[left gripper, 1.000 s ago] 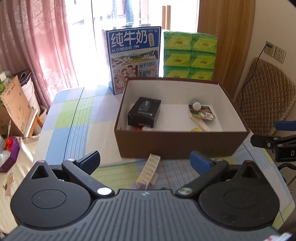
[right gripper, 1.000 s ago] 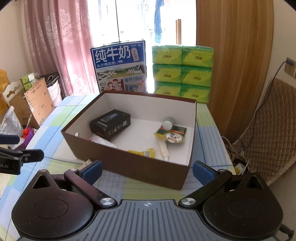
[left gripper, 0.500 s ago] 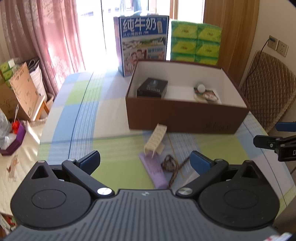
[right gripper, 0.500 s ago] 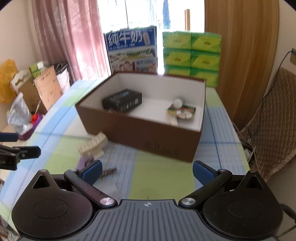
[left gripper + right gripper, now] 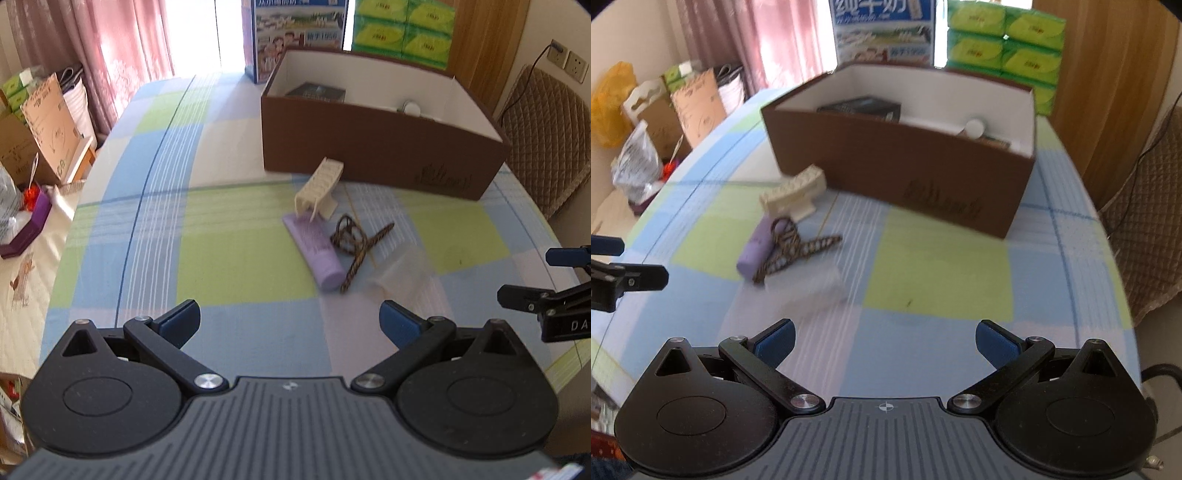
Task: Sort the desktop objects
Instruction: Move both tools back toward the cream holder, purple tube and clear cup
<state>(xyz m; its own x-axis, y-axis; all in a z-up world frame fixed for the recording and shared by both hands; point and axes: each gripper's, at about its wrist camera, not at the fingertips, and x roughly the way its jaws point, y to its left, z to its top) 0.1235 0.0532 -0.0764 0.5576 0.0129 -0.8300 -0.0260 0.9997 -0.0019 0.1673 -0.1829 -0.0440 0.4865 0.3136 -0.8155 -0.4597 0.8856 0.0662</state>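
**Both grippers pulled back, loose items ahead**

Left gripper [image 5: 290, 319] and right gripper [image 5: 884, 341] both spread wide, empty. Purple tube [image 5: 313, 251] lies mid-frame, long axis running upper-left to lower-right, cap end toward left fingers; braided cord [image 5: 356, 240] touching it, cream pill organizer [image 5: 319, 186] propped above, brown box [image 5: 369, 147] beyond. Left seems nearer. Versus earlier: cameras backed off, items now fully visible.

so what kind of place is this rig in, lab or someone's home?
Most likely a home, a lived-in room. Pink curtains hang at a bright window, a checked cloth covers the table, and a milk carton box and stacked tissue packs stand behind the brown box.
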